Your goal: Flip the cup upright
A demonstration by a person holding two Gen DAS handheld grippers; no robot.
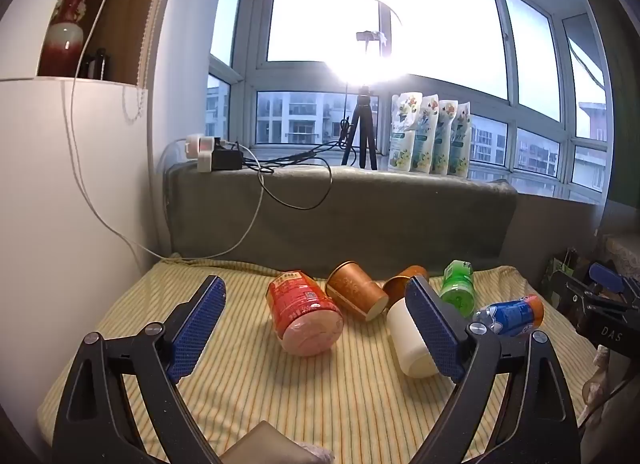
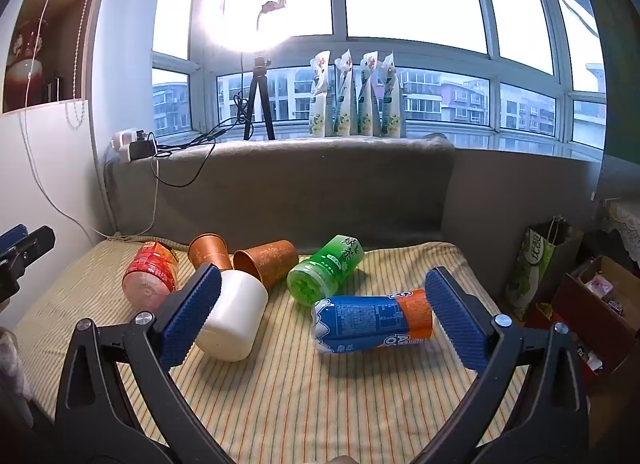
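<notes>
Striped yellow cloth (image 2: pixel 320 404) over a cushioned seat, lower half of both frames; all items on it lie on their sides.

Left to right in the right wrist view: red bottle (image 2: pixel 150 276), left of centre; copper cup (image 2: pixel 209 251), mouth toward the window, just behind the white one; white cup (image 2: pixel 232 316), toppled, its closed base toward the viewer, partly hidden by the near gripper finger; second copper cup (image 2: pixel 267 262), dark open mouth facing left, next to the white cup's far end; green tea bottle (image 2: pixel 326 268), centre; blue-and-orange bottle (image 2: pixel 372 322), right of centre.

Left gripper (image 1: pixel 316 328): fingers spread wide, holding nothing; the red bottle sits in the gap, farther off. Right gripper (image 2: pixel 324 316): likewise spread and empty, the blue-and-orange bottle between its fingers but untouched.

Step, as judged: approach only; no cup is gripped or stood up yet. Which cup is meant cannot be told; the white cup lies nearest both grippers. The next move calls for fingers either side of a cup's wall, closing gently since thin walls may buckle, then rotating it mouth-up and setting it on the soft cloth, where it may tip.
</notes>
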